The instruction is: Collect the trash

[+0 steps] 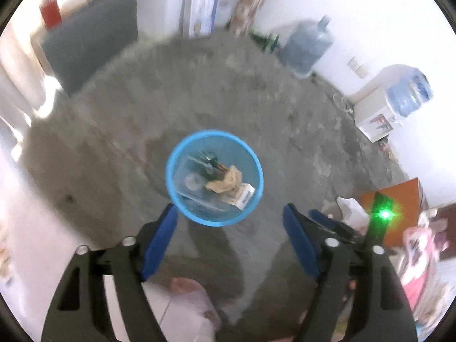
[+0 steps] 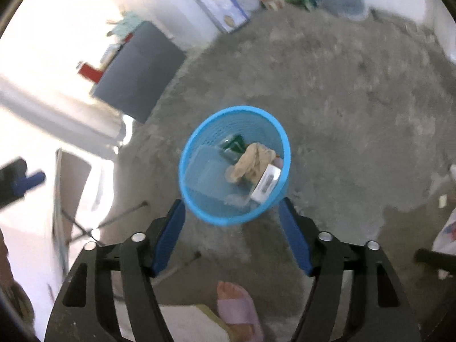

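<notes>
— Looking down from the left wrist first: what sits under the left gripper (image 1: 229, 213)?

— A blue mesh bin (image 1: 171, 168) stands upright on the grey concrete floor (image 1: 285, 114). The blue-padded jaws are spread wide with nothing between them; the bin's near rim shows in the gap, well below the fingers.

— And inside it?

— Trash: a crumpled brown paper (image 1: 225, 179), a small white carton (image 1: 242, 196), a clear plastic container (image 1: 193, 188) and something dark green, too blurred to name. Part of the right gripper (image 1: 322, 216) pokes in at the right, beside a green light (image 1: 384, 214). Two water jugs (image 1: 307, 45) stand by the far wall.

— Now the right wrist view?

— Same bin (image 2: 185, 154), seen between the right gripper (image 2: 230, 203) fingers. Those jaws are released too, gripping nothing. The brown paper (image 2: 253, 159) and white carton (image 2: 266, 182) lie toward the bin's right side, the clear container (image 2: 205, 171) on the left.

— Anything of the person?

— A foot in a pale slipper (image 2: 239, 305) on the floor near the bottom edge.
</notes>
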